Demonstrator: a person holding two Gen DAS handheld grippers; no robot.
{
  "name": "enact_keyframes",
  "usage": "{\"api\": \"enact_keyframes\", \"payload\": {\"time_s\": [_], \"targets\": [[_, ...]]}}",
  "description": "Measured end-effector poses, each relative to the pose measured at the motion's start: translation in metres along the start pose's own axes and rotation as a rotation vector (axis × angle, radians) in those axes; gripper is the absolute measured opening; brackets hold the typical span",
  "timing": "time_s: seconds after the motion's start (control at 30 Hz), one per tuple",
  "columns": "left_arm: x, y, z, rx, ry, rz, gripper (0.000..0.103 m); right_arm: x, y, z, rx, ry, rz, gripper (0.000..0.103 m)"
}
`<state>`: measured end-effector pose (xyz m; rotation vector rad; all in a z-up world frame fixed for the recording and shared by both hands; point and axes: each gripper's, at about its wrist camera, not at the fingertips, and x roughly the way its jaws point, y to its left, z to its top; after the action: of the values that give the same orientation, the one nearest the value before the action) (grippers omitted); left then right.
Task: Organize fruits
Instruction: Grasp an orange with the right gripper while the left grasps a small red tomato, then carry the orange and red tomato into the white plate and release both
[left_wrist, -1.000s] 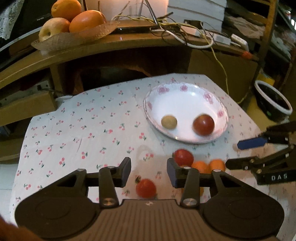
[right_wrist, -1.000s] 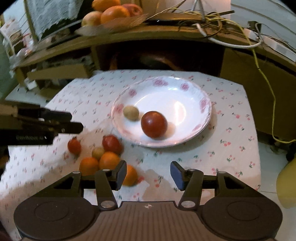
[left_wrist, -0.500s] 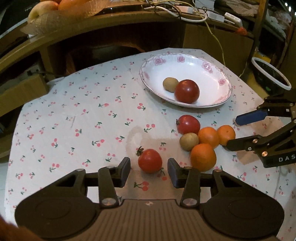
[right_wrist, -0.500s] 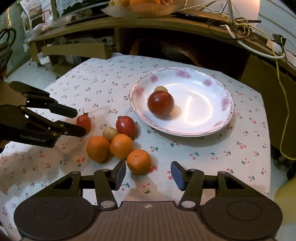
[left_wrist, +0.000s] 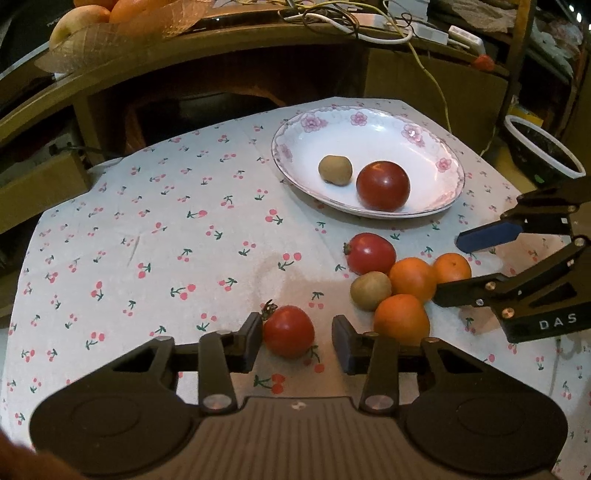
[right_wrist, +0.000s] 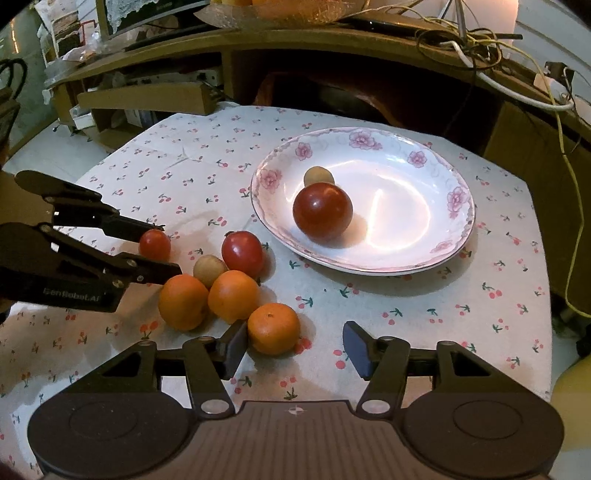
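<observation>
A white floral plate (left_wrist: 436, 147) (right_wrist: 439, 254) holds a big red tomato (left_wrist: 383, 185) (right_wrist: 322, 211) and a kiwi (left_wrist: 335, 169) (right_wrist: 318, 175). On the cherry-print cloth lie a small tomato (left_wrist: 288, 331) (right_wrist: 154, 244), another tomato (left_wrist: 371, 253) (right_wrist: 242, 252), a kiwi (left_wrist: 370, 290) (right_wrist: 209, 270) and three oranges (left_wrist: 401, 318) (right_wrist: 273, 328). My left gripper (left_wrist: 295, 341) is open with the small tomato between its fingers. My right gripper (right_wrist: 294, 349) is open, the nearest orange by its left finger.
A wooden shelf (left_wrist: 221, 48) behind the table carries a fruit tray (left_wrist: 122, 22) and cables (left_wrist: 369, 22). A dark bowl (left_wrist: 539, 151) stands right of the table. A cardboard box (right_wrist: 147, 99) sits at the back left.
Both grippers moved forward and lower toward the fruit. The small tomato now lies between my left fingers; the nearest orange is now at my right gripper's left finger.
</observation>
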<state>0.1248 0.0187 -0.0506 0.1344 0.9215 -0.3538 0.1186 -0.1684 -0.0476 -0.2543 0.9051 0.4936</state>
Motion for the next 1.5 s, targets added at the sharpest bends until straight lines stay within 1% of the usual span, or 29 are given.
{"api": "enact_keyframes", "payload": {"time_s": [0.13, 0.17, 0.2, 0.27, 0.33, 0.37, 0.6, 0.73, 0.9, 0.93, 1.1, 1.27, 1.5], "targets": [[-0.001, 0.001, -0.002, 0.005, -0.001, 0.005, 0.039, 0.002, 0.002, 0.002, -0.006, 0.008, -0.013, 0.053], [-0.002, 0.001, -0.002, 0.002, -0.002, 0.005, 0.036, 0.001, 0.003, 0.002, -0.01, 0.009, -0.013, 0.052], [-0.002, 0.003, -0.001, -0.002, -0.004, 0.003, 0.034, 0.001, 0.004, 0.002, -0.013, 0.008, -0.012, 0.049], [-0.002, 0.005, 0.0, -0.013, -0.003, -0.004, 0.034, 0.0, 0.004, 0.001, -0.014, 0.008, -0.006, 0.042], [-0.002, 0.005, -0.001, -0.014, -0.005, -0.01, 0.034, -0.001, 0.004, 0.002, -0.004, 0.013, 0.014, 0.03], [-0.002, 0.004, -0.001, -0.009, -0.004, -0.01, 0.034, -0.001, 0.003, 0.003, 0.003, 0.017, 0.027, 0.03], [0.0, -0.002, -0.002, 0.02, -0.012, 0.007, 0.034, 0.0, 0.004, 0.003, 0.003, 0.009, 0.037, 0.03], [0.001, -0.001, -0.002, 0.014, -0.016, 0.007, 0.036, 0.0, 0.006, 0.002, -0.013, 0.005, 0.035, 0.032], [-0.001, 0.0, -0.003, 0.02, -0.018, 0.005, 0.034, -0.001, 0.004, 0.002, -0.008, 0.011, 0.038, 0.032], [-0.001, 0.0, -0.003, 0.018, -0.018, 0.004, 0.034, -0.002, 0.005, 0.003, -0.008, 0.016, 0.039, 0.03], [-0.002, 0.001, -0.001, 0.015, -0.024, 0.005, 0.033, -0.003, 0.006, 0.003, 0.001, 0.03, 0.034, 0.029], [-0.007, 0.0, 0.008, 0.001, -0.052, 0.0, 0.033, -0.007, 0.001, 0.005, 0.039, 0.029, 0.037, 0.029], [-0.011, -0.011, 0.035, 0.003, -0.107, -0.017, 0.033, -0.021, -0.007, 0.017, 0.083, -0.032, 0.045, 0.029]]}}
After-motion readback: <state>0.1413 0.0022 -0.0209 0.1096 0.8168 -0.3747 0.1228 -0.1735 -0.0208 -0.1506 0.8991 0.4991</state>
